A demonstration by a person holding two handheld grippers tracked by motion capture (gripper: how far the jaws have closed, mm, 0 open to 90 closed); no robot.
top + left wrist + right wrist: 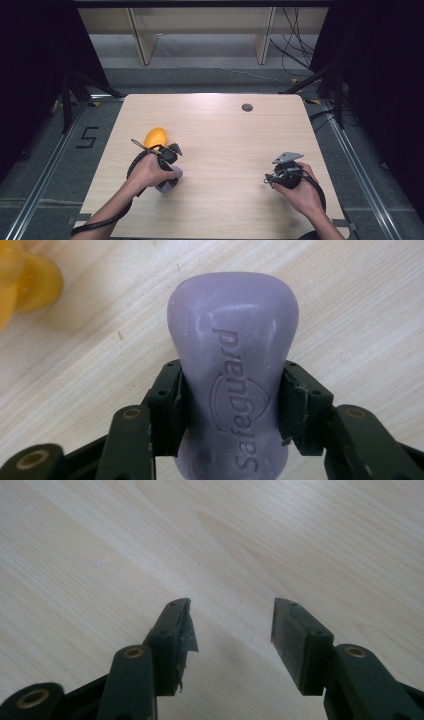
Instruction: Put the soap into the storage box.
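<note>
So around our soap bar (pixel 233 375) there's just an orange-yellow thing (pixel 155 136) sitting right above the left gripper (pixel 169 172) in the high view, at left of centre of the table (pixel 225 150); in the left gripper view it peeks in at the upper left corner, apart from the soap. Nothing blocks it otherwise. The purple bar's long axis runs straight up the frame along the jaws, which pinch its narrow waist. Our right gripper (pixel 232 625) sits lower right, jaws spread over bare wood.
</note>
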